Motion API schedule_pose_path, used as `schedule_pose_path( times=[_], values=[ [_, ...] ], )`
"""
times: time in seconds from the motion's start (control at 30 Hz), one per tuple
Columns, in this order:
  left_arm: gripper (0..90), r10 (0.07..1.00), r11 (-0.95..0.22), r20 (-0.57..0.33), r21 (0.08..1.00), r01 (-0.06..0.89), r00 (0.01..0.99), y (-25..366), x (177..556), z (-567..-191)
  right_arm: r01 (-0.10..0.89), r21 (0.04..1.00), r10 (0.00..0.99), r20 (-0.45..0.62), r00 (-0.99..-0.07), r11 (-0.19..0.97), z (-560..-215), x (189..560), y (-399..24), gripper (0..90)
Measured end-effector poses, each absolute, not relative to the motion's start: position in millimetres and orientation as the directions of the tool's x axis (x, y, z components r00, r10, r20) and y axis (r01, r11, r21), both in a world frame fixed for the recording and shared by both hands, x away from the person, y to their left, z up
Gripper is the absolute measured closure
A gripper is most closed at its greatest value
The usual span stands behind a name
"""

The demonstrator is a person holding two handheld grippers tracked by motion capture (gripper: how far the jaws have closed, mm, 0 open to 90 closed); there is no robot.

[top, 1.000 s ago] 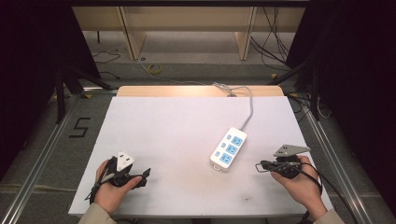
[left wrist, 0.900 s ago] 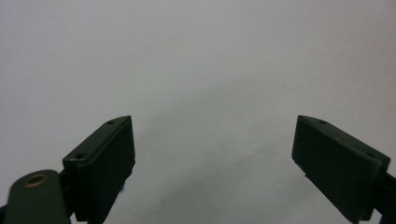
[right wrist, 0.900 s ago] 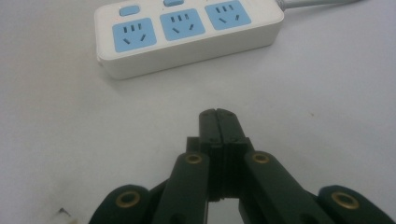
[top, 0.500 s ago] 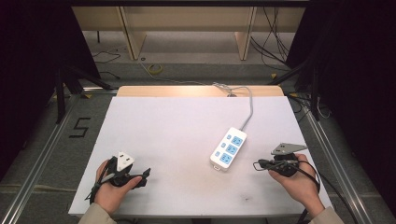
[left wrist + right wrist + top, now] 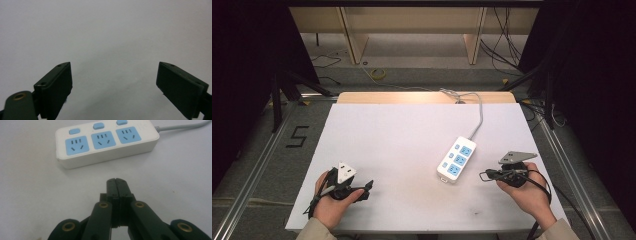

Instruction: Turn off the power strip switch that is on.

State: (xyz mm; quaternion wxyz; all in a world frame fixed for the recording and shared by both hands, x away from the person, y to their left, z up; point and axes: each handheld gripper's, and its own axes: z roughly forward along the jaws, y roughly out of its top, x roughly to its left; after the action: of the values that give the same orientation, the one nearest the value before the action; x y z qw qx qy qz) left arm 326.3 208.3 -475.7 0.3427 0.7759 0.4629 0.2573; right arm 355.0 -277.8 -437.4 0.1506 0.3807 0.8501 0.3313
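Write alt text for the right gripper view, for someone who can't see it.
The right gripper, black jaws shut together with nothing between them, points at a white power strip with three blue sockets, lying just ahead on the white table. Its grey cable exits top right.

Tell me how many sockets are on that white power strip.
3, in one row along the power strip: one socket nearest the rounded end, one in the middle, one nearest the cord. None look hidden.
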Motion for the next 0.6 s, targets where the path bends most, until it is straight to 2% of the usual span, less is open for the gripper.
schedule_pose_path(
  times=[0.6],
  values=[
    [13.1, 0.894, -0.339, 0.085, 0.77, 0.54, 0.44, 208, 326, -476, 0.536, 0.674, 0.73, -0.007, -0.683, 0.508, -434, 361, -265, 90.0]
  ],
)
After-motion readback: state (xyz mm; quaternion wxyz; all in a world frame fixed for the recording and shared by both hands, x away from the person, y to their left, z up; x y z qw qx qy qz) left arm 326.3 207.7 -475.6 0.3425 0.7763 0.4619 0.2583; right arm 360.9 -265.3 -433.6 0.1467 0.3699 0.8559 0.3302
